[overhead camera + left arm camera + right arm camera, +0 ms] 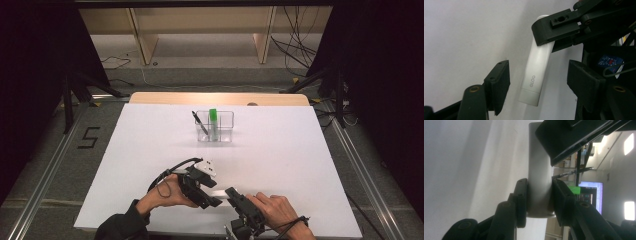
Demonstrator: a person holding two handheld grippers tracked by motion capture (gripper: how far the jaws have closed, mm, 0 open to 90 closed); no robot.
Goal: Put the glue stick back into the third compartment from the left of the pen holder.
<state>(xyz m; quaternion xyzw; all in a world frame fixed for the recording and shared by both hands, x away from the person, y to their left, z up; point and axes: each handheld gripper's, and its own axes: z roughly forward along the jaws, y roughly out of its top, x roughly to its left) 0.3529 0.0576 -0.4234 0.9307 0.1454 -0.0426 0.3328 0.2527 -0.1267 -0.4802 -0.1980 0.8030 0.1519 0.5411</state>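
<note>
Over the near edge of the bench, the right gripper has its jaws clamped on one end of a white glue stick. The left gripper straddles the other end, jaws wide apart. It should close squarely before the right lets go.

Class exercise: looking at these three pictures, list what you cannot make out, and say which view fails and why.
- White GLOO glue stick: its top end is covered by the right gripper in the left gripper view.
- Same stick in the high view: too small to read.
- Clear plastic organiser: the black pen and green marker are too small for detail.
- Left gripper: open around the stick, contact unclear.
</note>
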